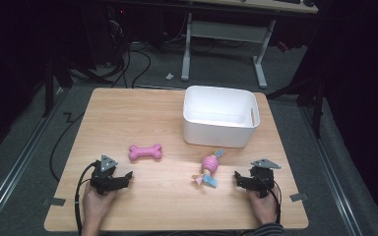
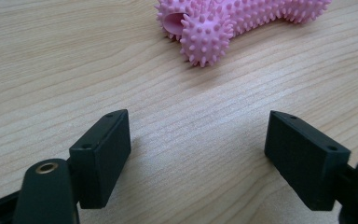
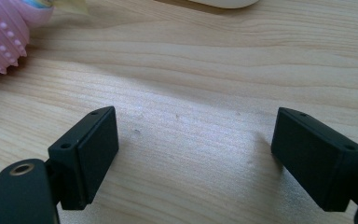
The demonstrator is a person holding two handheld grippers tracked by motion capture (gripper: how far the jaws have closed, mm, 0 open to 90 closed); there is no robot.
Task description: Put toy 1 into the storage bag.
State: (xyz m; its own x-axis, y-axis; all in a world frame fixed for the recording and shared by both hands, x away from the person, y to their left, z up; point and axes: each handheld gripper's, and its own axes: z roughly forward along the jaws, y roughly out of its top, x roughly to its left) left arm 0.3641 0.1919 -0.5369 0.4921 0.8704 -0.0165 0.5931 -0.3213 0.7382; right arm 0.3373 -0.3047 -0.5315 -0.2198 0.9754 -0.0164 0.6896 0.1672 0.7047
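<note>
A pink spiky bone toy (image 1: 145,152) lies on the wooden table (image 1: 128,118), left of centre; in the left gripper view the bone toy (image 2: 233,21) is just ahead of the jaws. My left gripper (image 1: 119,178) (image 2: 198,154) rests open near the front left, a short way below the bone. A pink ribbed toy with blue and yellow ends (image 1: 209,167) lies right of centre; the ribbed toy (image 3: 2,35) shows at the upper left of the right gripper view. My right gripper (image 1: 243,178) (image 3: 196,156) stands open to its right, with nothing between its jaws.
A white rectangular bin (image 1: 221,116) stands at the back right of the table, empty as far as I can see. Beyond the table are a desk frame and cables on the floor. Bare wood lies between the two grippers.
</note>
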